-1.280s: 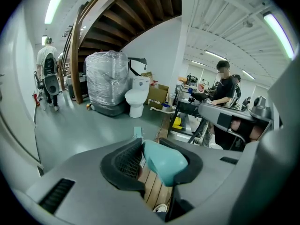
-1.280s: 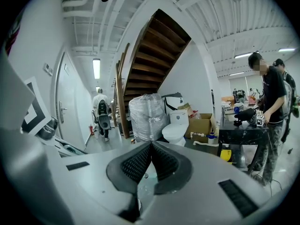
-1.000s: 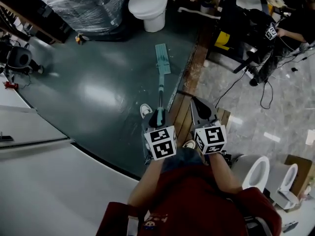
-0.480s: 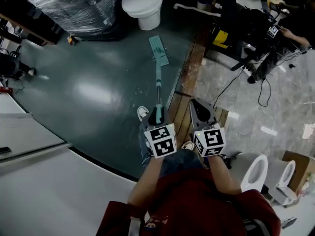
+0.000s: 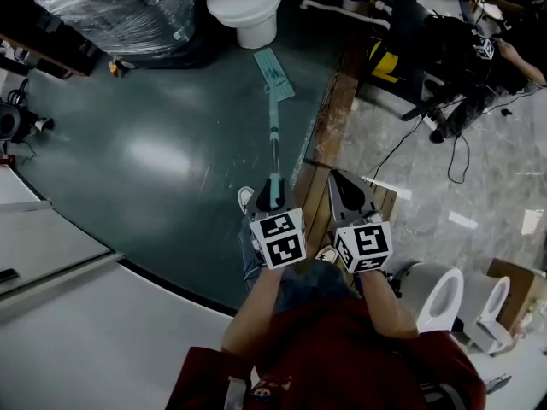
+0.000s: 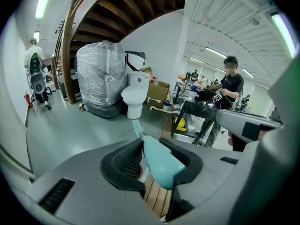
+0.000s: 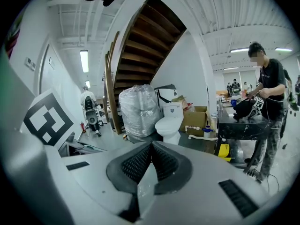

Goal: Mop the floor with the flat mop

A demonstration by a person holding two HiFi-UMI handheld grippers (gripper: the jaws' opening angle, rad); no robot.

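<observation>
Left gripper (image 5: 272,196) clamped on the flat mop (image 5: 274,139), right gripper (image 5: 345,191) closed on nothing
In the left gripper view the jaws pinch the teal grip end of the handle. The pole runs forward and down to the mop head (image 5: 273,73), which lies flat on the dark green floor (image 5: 154,161) just in front of a white toilet (image 5: 246,2). The right gripper hangs just beside the left one, over wooden slats (image 5: 312,192), its ribbed pads meeting at the tips

No legible txt, labels, brands or nos. in any view.
</observation>
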